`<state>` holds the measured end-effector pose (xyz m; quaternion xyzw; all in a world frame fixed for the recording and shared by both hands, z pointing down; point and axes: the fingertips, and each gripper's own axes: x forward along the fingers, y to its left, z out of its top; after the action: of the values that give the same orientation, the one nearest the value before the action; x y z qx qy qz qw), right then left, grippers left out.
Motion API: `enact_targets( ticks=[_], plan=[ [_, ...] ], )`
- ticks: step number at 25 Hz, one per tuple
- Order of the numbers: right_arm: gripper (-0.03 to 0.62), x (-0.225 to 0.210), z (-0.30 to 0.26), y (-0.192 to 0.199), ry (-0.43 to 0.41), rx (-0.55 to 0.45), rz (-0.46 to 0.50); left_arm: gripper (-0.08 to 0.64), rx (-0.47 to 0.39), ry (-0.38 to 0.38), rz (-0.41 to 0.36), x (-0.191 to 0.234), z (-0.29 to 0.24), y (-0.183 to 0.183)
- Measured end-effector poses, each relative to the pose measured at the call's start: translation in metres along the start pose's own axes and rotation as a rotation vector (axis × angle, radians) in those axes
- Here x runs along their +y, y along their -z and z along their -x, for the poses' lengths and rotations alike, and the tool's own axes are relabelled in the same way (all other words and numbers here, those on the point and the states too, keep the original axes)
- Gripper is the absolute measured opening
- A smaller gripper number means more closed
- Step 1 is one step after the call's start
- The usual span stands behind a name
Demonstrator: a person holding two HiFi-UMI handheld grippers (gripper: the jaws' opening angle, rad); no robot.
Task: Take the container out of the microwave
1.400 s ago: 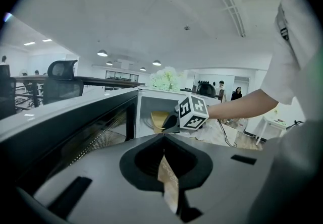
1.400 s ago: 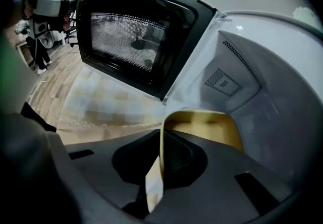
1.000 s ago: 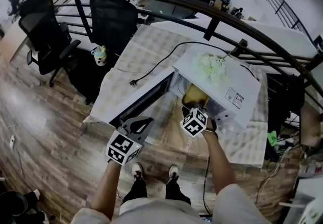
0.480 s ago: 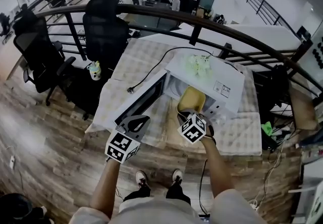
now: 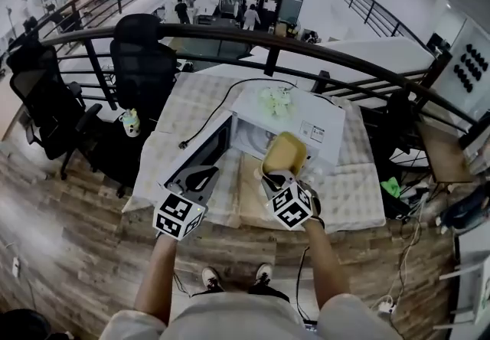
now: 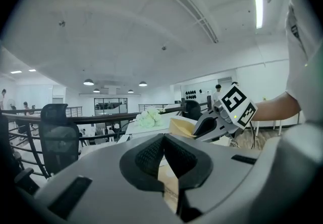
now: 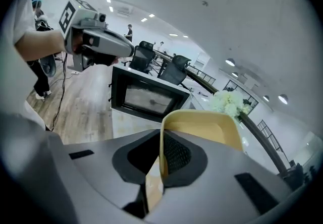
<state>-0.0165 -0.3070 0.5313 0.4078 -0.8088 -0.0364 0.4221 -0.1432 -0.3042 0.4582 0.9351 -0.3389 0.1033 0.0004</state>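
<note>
Yellow container [image 5: 285, 152], pinched by its rim in the right tool [image 5: 272, 174], hangs at the microwave's [image 5: 315, 129] 6 o'clock; that thin edge-hold could let it swing loose, while the left tool [image 5: 207, 174] is pressed together, empty.

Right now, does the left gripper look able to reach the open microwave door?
Probably yes: the left gripper, empty, sits near the outer end of the microwave door with nothing between; the right gripper holds the container clear of it.
</note>
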Motion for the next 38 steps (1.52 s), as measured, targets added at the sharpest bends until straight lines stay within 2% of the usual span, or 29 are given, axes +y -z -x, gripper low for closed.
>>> enact_targets(
  ticks=[9,18,26,38],
  plan=[
    [0.026,-0.070,0.091,-0.015,0.177,-0.178,-0.115,0.014,-0.081,-0.049,-0.108,-0.014,-0.015,-0.063],
    [0.026,-0.126,0.165,-0.016,0.318,-0.285,-0.182,0.014,-0.137,-0.089,-0.183,-0.028,-0.027,-0.108],
    [0.026,-0.133,0.190,-0.019,0.344,-0.318,-0.183,0.014,-0.156,-0.121,-0.204,-0.026,-0.027,-0.125],
    [0.026,-0.133,0.184,-0.030,0.318,-0.323,-0.152,0.014,-0.163,-0.118,-0.239,-0.028,-0.027,-0.135]
  ],
)
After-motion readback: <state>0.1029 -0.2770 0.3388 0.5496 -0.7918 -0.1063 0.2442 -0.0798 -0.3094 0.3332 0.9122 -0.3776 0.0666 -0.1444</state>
